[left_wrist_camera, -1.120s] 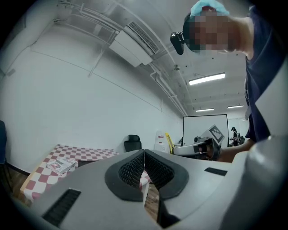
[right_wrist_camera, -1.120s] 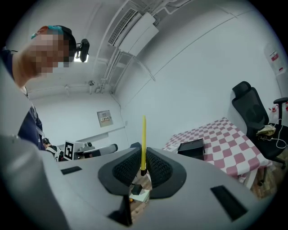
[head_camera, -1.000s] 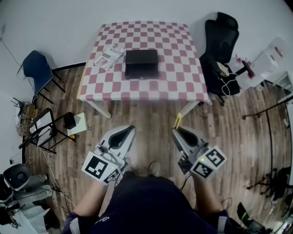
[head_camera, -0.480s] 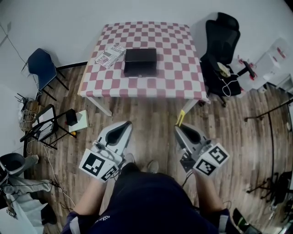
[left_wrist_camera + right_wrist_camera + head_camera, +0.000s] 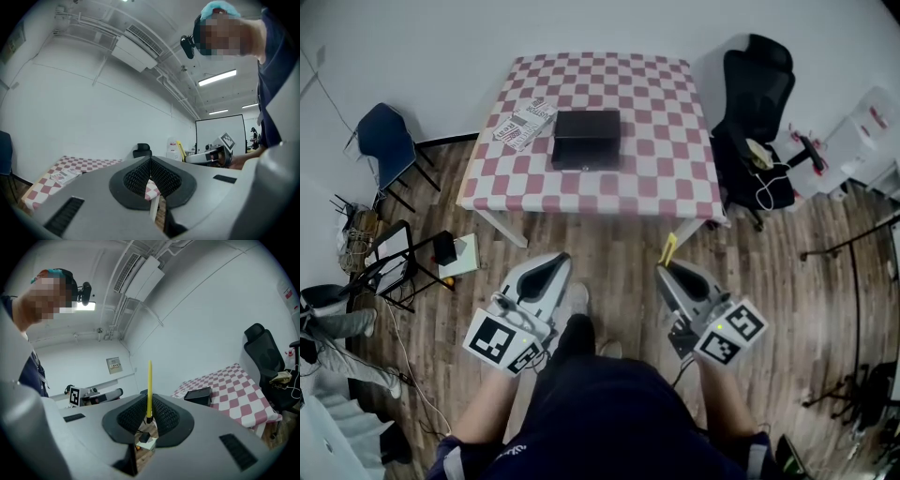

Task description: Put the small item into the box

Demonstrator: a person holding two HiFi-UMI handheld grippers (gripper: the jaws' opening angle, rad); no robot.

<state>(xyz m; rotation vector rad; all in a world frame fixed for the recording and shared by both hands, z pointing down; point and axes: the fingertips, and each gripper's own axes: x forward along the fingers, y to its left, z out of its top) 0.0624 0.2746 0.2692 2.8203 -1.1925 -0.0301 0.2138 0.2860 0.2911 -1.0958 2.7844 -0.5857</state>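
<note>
Stick (image 5: 149, 385), slim yellow, in right gripper (image 5: 149, 417); fingers (image 5: 165, 416) ribbed; box (image 5: 586, 139) black, rectangular.

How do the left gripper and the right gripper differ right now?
The right gripper is shut on a thin yellow stick poking past its tips; the left gripper is shut on nothing. The left gripper angles toward the person's right, the right gripper toward the left. Both hang over the wooden floor, short of the checked table.

The box (image 5: 586, 139) is fronted by bare worktop (image 5: 609, 183) and open floor (image 5: 614, 242); an office chair (image 5: 757, 103) is stood at right.
</note>
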